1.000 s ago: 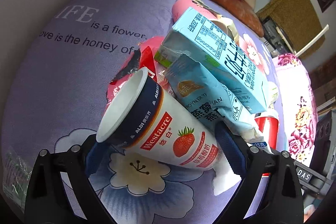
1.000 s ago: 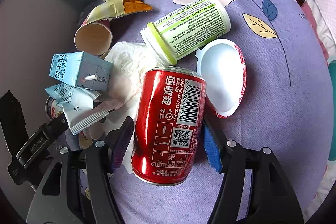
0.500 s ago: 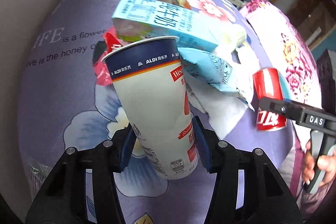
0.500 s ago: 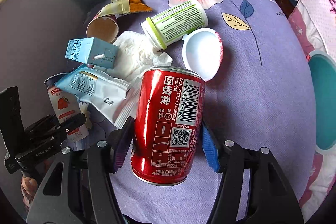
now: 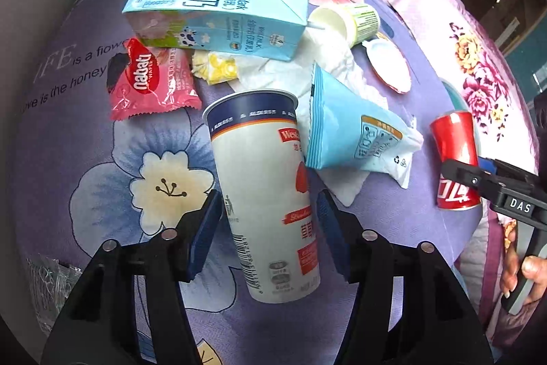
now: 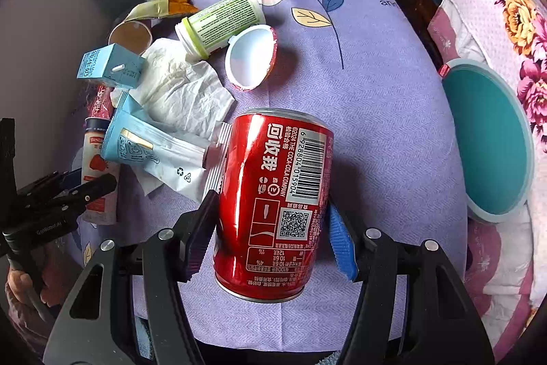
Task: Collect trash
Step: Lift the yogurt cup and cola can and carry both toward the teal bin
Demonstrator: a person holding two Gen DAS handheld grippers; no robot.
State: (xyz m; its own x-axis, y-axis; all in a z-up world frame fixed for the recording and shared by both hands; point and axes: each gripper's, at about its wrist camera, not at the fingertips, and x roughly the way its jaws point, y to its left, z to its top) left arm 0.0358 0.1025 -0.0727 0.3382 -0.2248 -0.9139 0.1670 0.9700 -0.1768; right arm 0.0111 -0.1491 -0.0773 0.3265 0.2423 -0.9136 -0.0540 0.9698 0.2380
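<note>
My left gripper [image 5: 268, 211] is shut on a white strawberry yogurt cup [image 5: 263, 187] with a navy rim, held above the purple flowered cloth [image 5: 102, 142]. My right gripper [image 6: 273, 218] is shut on a red cola can [image 6: 273, 194], also lifted; the can shows in the left wrist view [image 5: 454, 159] at the right. Trash lies in a heap: a blue milk carton [image 5: 218, 12], a pink wafer wrapper [image 5: 150, 81], a light blue pouch [image 5: 352, 132], white tissue [image 6: 177, 88], a green-labelled cup [image 6: 218, 23] and a foil lid [image 6: 251, 57].
A teal bin [image 6: 489, 139] stands at the right beside the table, next to a pink floral fabric [image 6: 495, 5]. A brown paper cup [image 6: 130, 36] and a gold wrapper [image 6: 160, 5] lie at the far side of the heap.
My left gripper has lifted the yogurt cup off the heap and turned it upright. My right gripper has raised the cola can and drawn back, bringing the teal bin into view.
</note>
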